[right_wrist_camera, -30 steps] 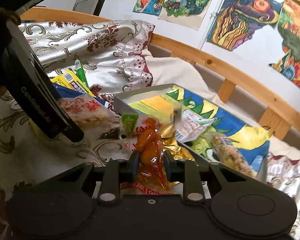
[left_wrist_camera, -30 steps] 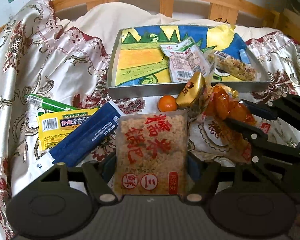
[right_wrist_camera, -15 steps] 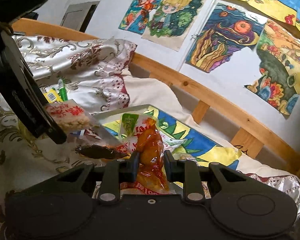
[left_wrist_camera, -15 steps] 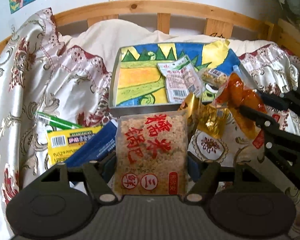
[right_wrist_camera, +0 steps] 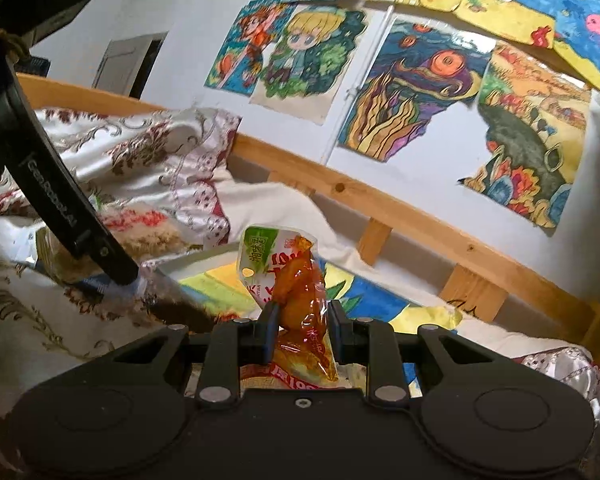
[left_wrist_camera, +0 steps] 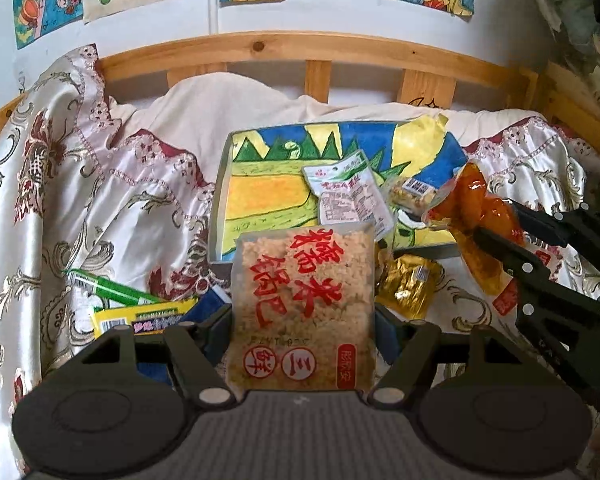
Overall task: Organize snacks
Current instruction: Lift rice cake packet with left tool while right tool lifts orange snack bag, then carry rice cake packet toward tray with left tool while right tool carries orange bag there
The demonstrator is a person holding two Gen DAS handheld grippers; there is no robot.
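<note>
Fingers [left_wrist_camera: 220, 322] of my left gripper [left_wrist_camera: 302, 320] are pinching the rice-cake pack [left_wrist_camera: 302, 308] by its two side edges, spread about as wide as the pack, which stands upright with its red print facing the camera. Compared with a second ago I see it higher: then its top edge sat below the tray's near wall with a small orange visible just above it, and now the pack covers that wall and the orange is hidden. My right gripper [right_wrist_camera: 300, 332] has its fingers [right_wrist_camera: 269, 334] close together, clamped on the orange pouch [right_wrist_camera: 300, 304], whose green-and-white top flap sticks up past the tips. That pouch has risen too; in the left view it was low, beside the gold packet [left_wrist_camera: 408, 286], and now it hangs over the tray's [left_wrist_camera: 220, 196] right near corner, with the gold packet left on the cloth [left_wrist_camera: 120, 200] just outside the tray. Inside the tray lie a white packet [left_wrist_camera: 346, 194] and a clear bar wrapper [left_wrist_camera: 412, 192], as before. A green stick [left_wrist_camera: 112, 288], a yellow pack [left_wrist_camera: 140, 320] and a blue pack [left_wrist_camera: 210, 306] lie on the cloth to the left, partly hidden behind my left finger. The right view has tilted up, showing more of the wall drawings [right_wrist_camera: 412, 92] than earlier.
</note>
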